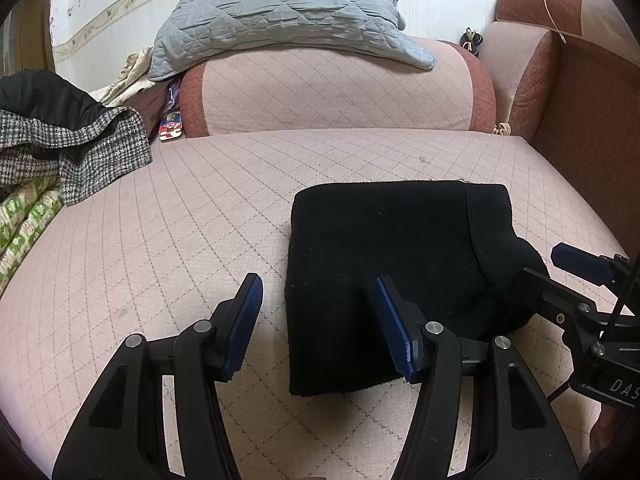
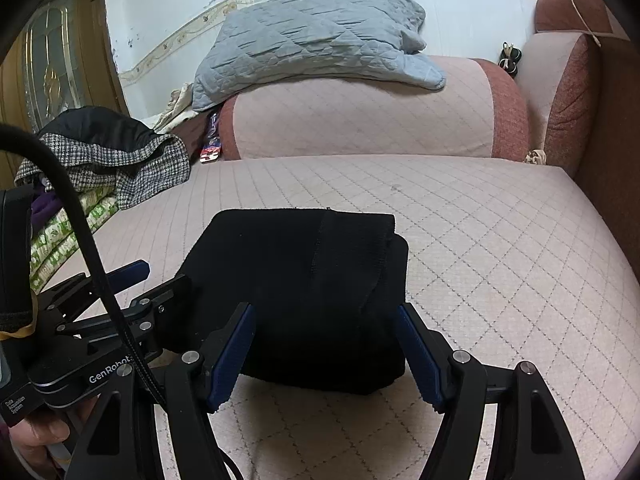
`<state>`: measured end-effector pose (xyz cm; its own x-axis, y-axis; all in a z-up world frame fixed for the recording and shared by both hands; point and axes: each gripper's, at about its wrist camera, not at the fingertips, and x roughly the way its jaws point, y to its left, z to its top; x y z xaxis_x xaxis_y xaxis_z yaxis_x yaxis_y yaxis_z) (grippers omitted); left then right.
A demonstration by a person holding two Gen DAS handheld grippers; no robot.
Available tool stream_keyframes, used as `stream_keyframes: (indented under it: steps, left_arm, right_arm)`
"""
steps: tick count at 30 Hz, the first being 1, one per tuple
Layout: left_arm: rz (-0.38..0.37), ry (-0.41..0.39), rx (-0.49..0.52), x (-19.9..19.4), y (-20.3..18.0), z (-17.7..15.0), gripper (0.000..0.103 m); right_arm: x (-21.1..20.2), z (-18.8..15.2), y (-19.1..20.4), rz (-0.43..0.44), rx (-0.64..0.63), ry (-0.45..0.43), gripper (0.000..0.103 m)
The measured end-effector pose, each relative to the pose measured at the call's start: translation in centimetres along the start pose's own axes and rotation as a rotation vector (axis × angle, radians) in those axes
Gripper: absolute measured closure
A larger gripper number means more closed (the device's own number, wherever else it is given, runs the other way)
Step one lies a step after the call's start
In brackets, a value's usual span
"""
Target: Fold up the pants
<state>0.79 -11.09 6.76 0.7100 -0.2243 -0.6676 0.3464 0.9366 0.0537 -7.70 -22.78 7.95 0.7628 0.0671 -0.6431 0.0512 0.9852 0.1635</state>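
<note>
Black pants (image 1: 384,272) lie folded into a compact rectangle on the pink quilted sofa seat (image 1: 180,208). Left tool (image 1: 320,320) hangs released, straddling the pants' near-left edge; right tool (image 2: 326,348) released too, grasping nothing.

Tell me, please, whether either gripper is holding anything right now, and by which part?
Nothing is held. The left gripper and right gripper both stand open above the folded black pants, which lie free on the sofa seat.
</note>
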Motion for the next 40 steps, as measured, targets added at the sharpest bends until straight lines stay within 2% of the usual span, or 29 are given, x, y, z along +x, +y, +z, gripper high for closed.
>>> stream_keyframes:
  steps: [31,36,40]
  left_arm:
    - [-0.004,-0.007,0.006,-0.1,-0.2,0.0,0.045]
    - [-0.089,-0.026,-0.083,-1.8,0.9,-0.1,0.045]
    - [-0.040,-0.013,-0.098,-3.8,0.7,-0.3,0.045]
  right_arm:
    - [0.1,0.0,-0.2,0.006,0.005,0.004,0.034]
    - [-1.1,-0.1,-0.6,0.005,0.019,0.005,0.034]
    - [-3.7,-0.4,-0.8,-0.007,0.027,0.000,0.034]
